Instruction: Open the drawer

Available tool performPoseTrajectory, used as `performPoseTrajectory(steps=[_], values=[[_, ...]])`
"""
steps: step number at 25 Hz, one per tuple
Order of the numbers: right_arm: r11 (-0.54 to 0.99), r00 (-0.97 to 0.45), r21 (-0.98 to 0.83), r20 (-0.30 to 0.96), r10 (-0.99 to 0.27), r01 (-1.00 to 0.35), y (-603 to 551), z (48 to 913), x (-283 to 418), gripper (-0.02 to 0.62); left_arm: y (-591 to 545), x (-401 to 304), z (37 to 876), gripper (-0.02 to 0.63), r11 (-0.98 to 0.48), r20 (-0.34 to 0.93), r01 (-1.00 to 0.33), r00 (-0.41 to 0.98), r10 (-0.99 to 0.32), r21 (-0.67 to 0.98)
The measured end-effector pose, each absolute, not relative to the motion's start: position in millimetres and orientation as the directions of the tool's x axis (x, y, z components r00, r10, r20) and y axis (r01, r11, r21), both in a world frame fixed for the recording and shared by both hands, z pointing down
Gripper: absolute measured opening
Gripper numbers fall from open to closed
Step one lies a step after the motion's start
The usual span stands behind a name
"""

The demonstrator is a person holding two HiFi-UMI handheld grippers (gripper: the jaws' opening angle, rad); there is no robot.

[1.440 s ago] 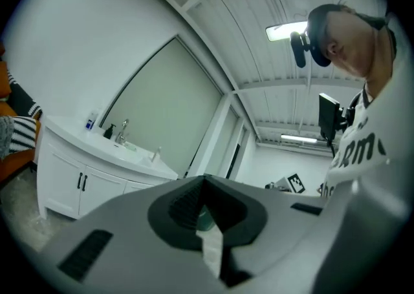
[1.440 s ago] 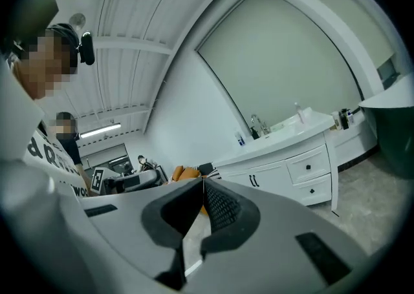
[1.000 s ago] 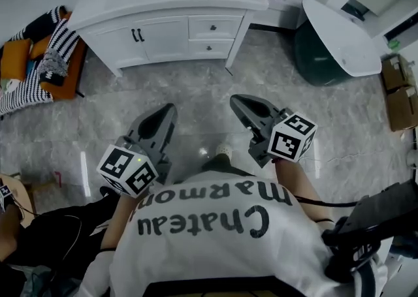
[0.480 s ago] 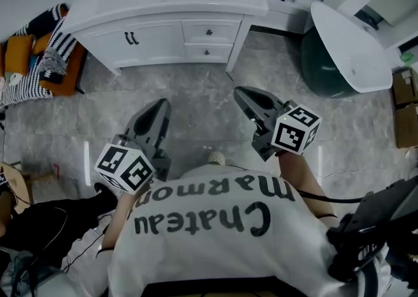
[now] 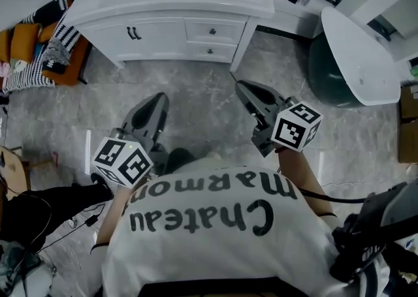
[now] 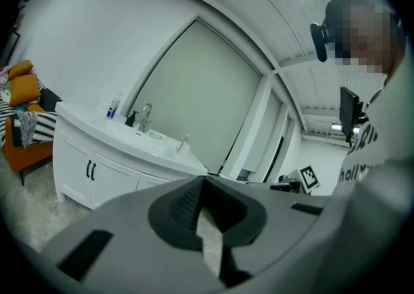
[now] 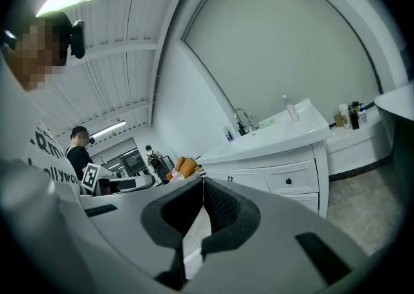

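The upper drawer and the lower drawer, each with a dark knob, sit shut one above the other in the right part of a white vanity at the top of the head view, well apart from both grippers. At far left, striped cloths lie heaped on an orange seat beside the vanity. Next come the vanity's two cabinet doors, closed, with black handles, then the drawers. Above the grey marbled floor in front of the vanity, a person in a white lettered shirt holds both tools out toward the cabinet. The left gripper points at the stretch below the doors, its jaws pressed together tip to tip with nothing between them. The right gripper aims toward the drawer end of the vanity, its jaws likewise pressed together and empty; its own view shows the drawers ahead, to the right of the jaw tips. At far right stands a dark green rounded fixture under a white top.
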State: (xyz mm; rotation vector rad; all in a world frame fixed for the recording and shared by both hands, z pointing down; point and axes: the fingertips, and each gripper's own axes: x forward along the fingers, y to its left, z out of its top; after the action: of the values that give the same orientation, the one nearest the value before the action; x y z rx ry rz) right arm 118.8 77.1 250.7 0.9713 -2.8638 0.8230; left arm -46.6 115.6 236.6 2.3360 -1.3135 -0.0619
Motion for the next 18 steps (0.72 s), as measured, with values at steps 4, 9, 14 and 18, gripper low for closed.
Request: performPoseTrajectory(steps=[4, 9, 14, 18], values=[[0.643, -0.803, -0.513, 0.180, -0.567, -0.569, 69, 262, 114, 0.012, 101, -40, 244, -0.009, -0.440, 0.196, -0.793, 0.553, -0.810, 0.420], [0.637, -0.811, -0.525, 0.209, -0.546, -0.564, 58, 279, 98, 0.012, 73, -33, 257, -0.009, -0.457, 0.215, -0.775, 0.583, -0.784, 0.436], [0.598, -0.776, -0.528, 0.210, -0.595, -0.602, 20, 284, 98, 0.012, 22, -26, 265, -0.009, -0.517, 0.221, -0.730, 0.650, -0.727, 0.448], [0.532, -0.719, -0.542, 0.214, -0.661, -0.651, -17, 289, 100, 0.012, -25, -20, 267, -0.009, -0.603, 0.230, -0.678, 0.723, -0.652, 0.420]])
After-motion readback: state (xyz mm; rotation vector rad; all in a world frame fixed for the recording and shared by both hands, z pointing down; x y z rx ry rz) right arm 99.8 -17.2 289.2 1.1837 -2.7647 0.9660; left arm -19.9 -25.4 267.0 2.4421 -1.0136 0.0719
